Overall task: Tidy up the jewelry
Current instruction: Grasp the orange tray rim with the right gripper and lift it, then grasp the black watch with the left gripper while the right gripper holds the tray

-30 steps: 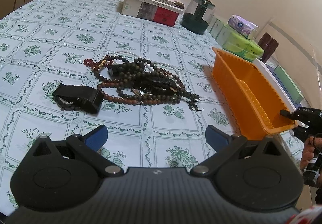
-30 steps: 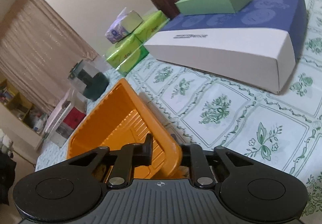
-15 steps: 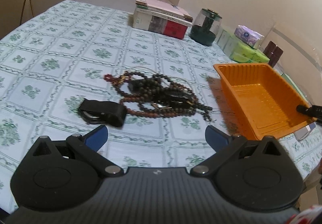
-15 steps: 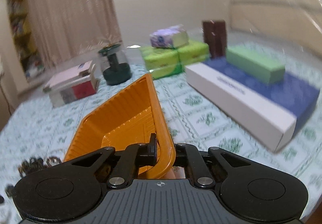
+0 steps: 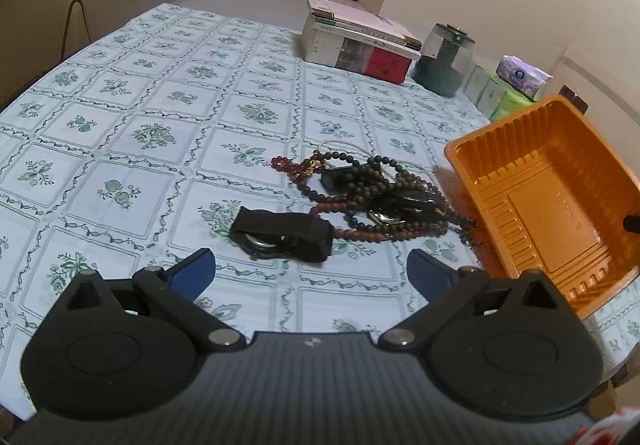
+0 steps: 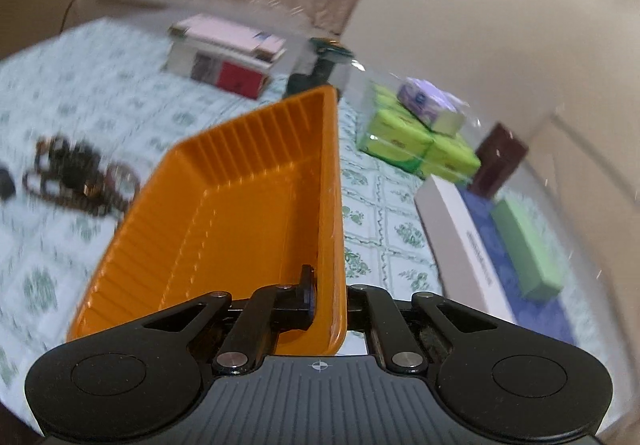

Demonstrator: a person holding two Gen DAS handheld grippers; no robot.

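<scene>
Tangle of dark wooden bead strands (image 5: 372,193) lies dead ahead of my spread-wide left gripper (image 5: 310,273), beside the ribbed orange plastic tray (image 6: 240,205) my right gripper (image 6: 326,297) clamps by its wall.

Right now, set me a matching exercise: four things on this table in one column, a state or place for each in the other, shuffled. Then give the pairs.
Things:
1. orange tray
2. left gripper
3. bead strands
4. black watch

States or places:
A. open, holding nothing
B. tangled in a heap on the tablecloth
C. tilted, its wall pinched by the right gripper
D. lying alone, nearest the left gripper

Pairs: 1-C, 2-A, 3-B, 4-D
</scene>
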